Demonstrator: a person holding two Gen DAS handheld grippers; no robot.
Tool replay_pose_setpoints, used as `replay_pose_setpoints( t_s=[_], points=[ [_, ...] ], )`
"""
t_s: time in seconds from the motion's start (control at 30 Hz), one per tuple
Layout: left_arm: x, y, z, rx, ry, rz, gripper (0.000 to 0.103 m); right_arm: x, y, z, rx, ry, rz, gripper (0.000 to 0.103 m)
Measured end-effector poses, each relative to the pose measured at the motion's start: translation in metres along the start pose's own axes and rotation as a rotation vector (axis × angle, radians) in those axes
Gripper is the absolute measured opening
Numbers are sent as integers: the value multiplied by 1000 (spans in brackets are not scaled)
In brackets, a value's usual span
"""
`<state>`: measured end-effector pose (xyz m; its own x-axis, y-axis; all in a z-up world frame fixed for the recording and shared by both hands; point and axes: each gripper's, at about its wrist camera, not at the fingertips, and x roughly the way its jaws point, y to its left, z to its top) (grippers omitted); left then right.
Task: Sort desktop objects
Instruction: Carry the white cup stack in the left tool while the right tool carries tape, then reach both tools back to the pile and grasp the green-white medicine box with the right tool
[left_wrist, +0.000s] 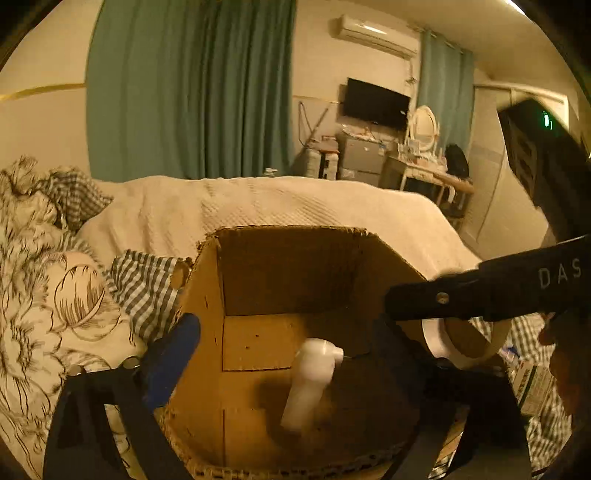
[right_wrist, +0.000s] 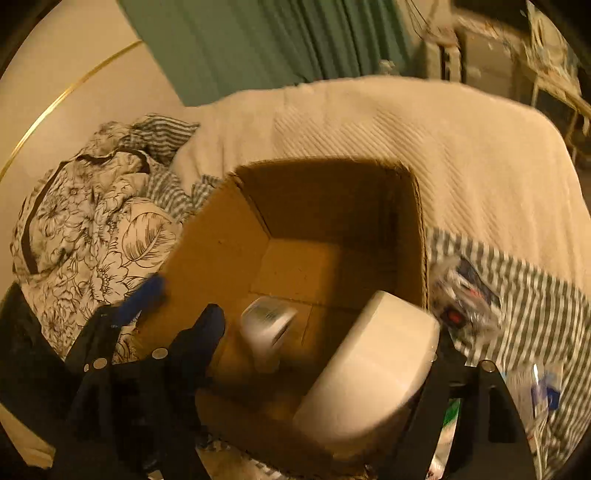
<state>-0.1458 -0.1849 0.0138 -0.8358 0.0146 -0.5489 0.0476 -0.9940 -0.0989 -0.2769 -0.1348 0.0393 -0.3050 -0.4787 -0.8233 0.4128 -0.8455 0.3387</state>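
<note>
Your white plastic bottle (left_wrist: 308, 384) is blurred inside the open brown cardboard box (left_wrist: 291, 269), which sits on the bed between the floral quilt (left_wrist: 44, 295) at the left and the cream bedspread (left_wrist: 258, 203) beyond. Your left gripper (left_wrist: 291, 369) has its blue-tipped fingers (left_wrist: 173, 362) spread wide over the box with nothing pressed between them. At the right, your right gripper (right_wrist: 325, 350) stands parted, the white tape roll (right_wrist: 373, 369) lying against its right finger over the near right of the box; I cannot tell that it is gripped

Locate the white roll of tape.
The white roll of tape sits over the open brown cardboard box, lower right in the right wrist view, right of the small white bottle.
</note>
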Motion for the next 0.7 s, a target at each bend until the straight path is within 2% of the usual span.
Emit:
replay_pose_setpoints(
  t_s=[0.07,0.13,0.27,0.47,0.57,0.7],
  points=[
    [-2,2,1,-25,21,-7,98,2,-13,-5,78,79,-12,81],
    [-7,1,0,-23,24,9,98,-3,-17,-8,104,103,-1,81],
    [-21,-6,-6,5,31,30,98,-22,-11,-14,97,119,-61,85],
    [-35,-19,-20,9,70,-21,98,-77,-2,-27,49,-8,-133,85],
    [-49,-44,-31,70,50,-21,98,-109,-10,-57,14,-67,-213,85],
    [-67,-79,-52,92,74,-100,98,-145,-35,-115,-28,-143,-309,85]
  ],
)
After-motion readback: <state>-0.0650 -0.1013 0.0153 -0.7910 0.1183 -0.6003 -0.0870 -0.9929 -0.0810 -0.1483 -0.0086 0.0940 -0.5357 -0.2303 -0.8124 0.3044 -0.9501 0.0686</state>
